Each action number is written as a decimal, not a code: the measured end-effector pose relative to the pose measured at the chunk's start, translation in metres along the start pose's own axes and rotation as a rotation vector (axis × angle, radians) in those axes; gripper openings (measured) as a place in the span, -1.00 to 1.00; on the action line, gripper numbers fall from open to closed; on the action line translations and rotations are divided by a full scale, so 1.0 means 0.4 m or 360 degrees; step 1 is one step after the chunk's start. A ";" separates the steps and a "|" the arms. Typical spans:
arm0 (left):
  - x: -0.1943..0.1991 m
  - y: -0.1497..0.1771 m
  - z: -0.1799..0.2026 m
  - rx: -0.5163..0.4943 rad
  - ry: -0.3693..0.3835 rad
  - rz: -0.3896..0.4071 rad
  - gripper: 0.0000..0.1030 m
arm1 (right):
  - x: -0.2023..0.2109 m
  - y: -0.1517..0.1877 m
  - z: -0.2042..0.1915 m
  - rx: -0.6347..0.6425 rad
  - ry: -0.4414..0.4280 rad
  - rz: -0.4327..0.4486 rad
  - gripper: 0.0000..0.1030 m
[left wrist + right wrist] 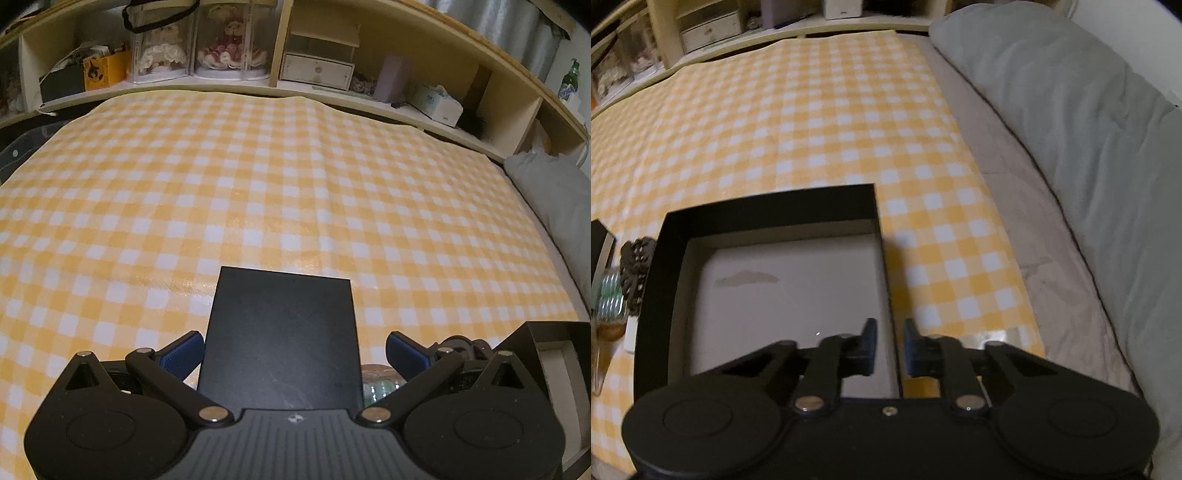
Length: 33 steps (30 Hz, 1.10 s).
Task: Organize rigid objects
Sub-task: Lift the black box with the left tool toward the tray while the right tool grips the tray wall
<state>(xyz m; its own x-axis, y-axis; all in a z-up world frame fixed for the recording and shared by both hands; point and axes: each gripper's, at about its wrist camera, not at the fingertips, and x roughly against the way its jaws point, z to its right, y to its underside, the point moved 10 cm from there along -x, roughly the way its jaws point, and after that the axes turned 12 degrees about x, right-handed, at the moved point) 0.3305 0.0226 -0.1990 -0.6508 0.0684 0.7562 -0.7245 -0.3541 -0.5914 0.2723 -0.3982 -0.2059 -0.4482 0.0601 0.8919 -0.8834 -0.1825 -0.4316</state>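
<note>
A flat black rectangular box point(282, 339) lies on the yellow checked cloth point(258, 184), between the spread fingers of my left gripper point(294, 354), which is open and does not touch it. An open black tray box point(768, 273) with a pale beige floor sits on the cloth point(812, 110). My right gripper point(890, 345) straddles the tray's right wall, one finger inside and one outside, jaws nearly closed on it. The tray's corner also shows in the left wrist view point(543, 347).
A ribbed clear glass item point(609, 295) and a dark ornate object point(635, 269) lie left of the tray. A grey cushion point(1089, 147) runs along the right. Wooden shelves point(317, 70) with boxed dolls, drawers and a tissue box stand behind the cloth.
</note>
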 end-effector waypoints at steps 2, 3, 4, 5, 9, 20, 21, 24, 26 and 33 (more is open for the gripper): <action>-0.005 -0.004 -0.005 0.0009 -0.0006 -0.0006 1.00 | -0.001 -0.009 0.000 0.0024 0.0015 -0.0007 -0.78; -0.007 -0.006 -0.009 0.0019 -0.0012 -0.0008 1.00 | -0.001 -0.011 -0.001 0.0032 0.0018 -0.0011 -0.78; -0.010 -0.008 -0.015 0.0027 -0.0024 -0.0007 1.00 | -0.003 -0.012 -0.001 0.0039 0.0020 -0.0013 -0.79; -0.013 -0.010 -0.023 0.0032 -0.0046 -0.0008 1.00 | -0.004 -0.012 -0.001 0.0044 0.0024 -0.0015 -0.80; -0.030 -0.002 -0.035 0.0016 -0.0063 -0.0054 1.00 | -0.005 -0.012 0.001 0.0078 0.0030 -0.0015 -0.81; -0.054 0.033 -0.006 -0.0091 -0.0062 -0.0138 1.00 | -0.006 -0.007 0.006 0.0079 0.0019 -0.0016 -0.81; -0.055 0.033 -0.011 -0.0075 -0.0076 -0.0135 1.00 | -0.006 -0.008 0.005 0.0079 0.0019 -0.0014 -0.81; -0.055 0.029 -0.022 -0.0004 -0.0050 -0.0144 0.89 | -0.008 -0.008 0.007 0.0075 0.0017 -0.0019 -0.81; -0.049 0.021 -0.030 0.0024 -0.0058 -0.0126 0.89 | -0.010 -0.006 0.008 0.0066 0.0013 -0.0023 -0.81; 0.014 -0.036 -0.011 0.0142 -0.0018 -0.0016 0.87 | -0.013 -0.006 0.010 0.0036 0.0007 -0.0031 -0.81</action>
<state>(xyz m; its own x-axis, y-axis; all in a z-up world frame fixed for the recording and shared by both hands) 0.3362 0.0322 -0.1875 -0.6407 0.0623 0.7653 -0.7076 -0.4349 -0.5569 0.2774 -0.4021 -0.2089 -0.4317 0.0678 0.8994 -0.8885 -0.2036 -0.4112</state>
